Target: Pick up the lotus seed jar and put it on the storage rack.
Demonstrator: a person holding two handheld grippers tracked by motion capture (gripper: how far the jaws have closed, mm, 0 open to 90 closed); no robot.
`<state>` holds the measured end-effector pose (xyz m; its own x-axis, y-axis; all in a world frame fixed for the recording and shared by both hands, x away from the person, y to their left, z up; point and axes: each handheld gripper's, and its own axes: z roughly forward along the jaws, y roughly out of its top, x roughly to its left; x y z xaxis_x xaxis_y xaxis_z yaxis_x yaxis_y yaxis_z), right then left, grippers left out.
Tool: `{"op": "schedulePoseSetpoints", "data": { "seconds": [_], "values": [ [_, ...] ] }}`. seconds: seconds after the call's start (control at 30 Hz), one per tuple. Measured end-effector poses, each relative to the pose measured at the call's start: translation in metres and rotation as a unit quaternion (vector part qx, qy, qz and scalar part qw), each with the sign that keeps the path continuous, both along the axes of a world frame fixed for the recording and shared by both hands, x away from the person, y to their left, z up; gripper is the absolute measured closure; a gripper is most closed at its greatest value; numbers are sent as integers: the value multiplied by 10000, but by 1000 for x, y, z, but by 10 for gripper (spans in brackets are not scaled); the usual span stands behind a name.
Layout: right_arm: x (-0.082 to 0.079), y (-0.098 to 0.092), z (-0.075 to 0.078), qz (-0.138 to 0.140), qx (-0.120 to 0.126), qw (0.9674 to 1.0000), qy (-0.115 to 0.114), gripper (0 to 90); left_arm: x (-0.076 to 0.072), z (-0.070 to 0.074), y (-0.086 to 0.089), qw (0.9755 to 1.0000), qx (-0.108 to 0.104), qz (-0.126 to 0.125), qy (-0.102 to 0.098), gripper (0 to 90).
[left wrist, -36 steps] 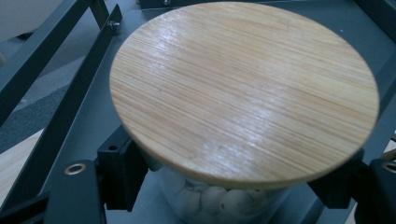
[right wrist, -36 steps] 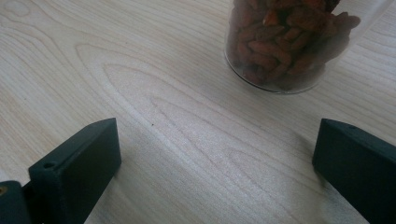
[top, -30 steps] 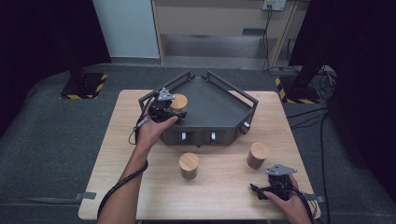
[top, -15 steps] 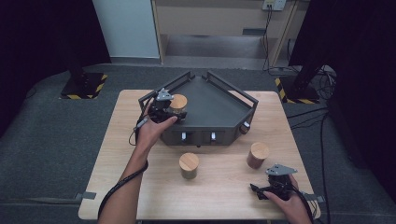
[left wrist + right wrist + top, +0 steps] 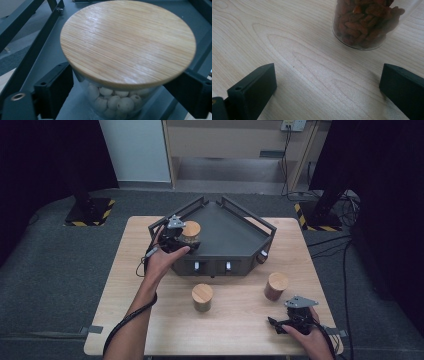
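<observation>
1. The left gripper (image 5: 181,236) has its jaws on either side of a glass jar (image 5: 120,100); they have just been opening, and the jar sits between them with a small gap showing at each side, so it is released rather than squeezed.
2. That jar holds pale round balls and has a flat wooden lid (image 5: 127,42). It stands upright on the floor of the dark tray (image 5: 227,232), in the tray's left corner, close to the rail.
3. The right gripper (image 5: 292,320) rests low over the bare table (image 5: 235,330) near the front right corner, jaws spread wide with nothing between them.
4. Just ahead of the right gripper stands a second jar (image 5: 364,22), filled with reddish-brown dried pieces, apart from the jaws.
5. A third jar (image 5: 202,297) with a wooden lid stands on the table in front of the tray, between the two hands.
</observation>
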<state>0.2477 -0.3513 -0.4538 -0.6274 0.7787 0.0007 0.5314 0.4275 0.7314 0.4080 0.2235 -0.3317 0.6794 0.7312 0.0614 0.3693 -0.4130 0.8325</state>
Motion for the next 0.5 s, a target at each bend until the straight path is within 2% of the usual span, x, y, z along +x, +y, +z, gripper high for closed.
{"op": "schedulePoseSetpoints", "data": {
  "seconds": [0.13,0.5],
  "values": [
    [0,0,0,0,0,10000,0,15,-7,4,1,9999,90,36,-71,71],
    [0,0,0,-5,1,10000,1,15,-30,10,21,9998,-102,163,-87,64]
  ]
}}
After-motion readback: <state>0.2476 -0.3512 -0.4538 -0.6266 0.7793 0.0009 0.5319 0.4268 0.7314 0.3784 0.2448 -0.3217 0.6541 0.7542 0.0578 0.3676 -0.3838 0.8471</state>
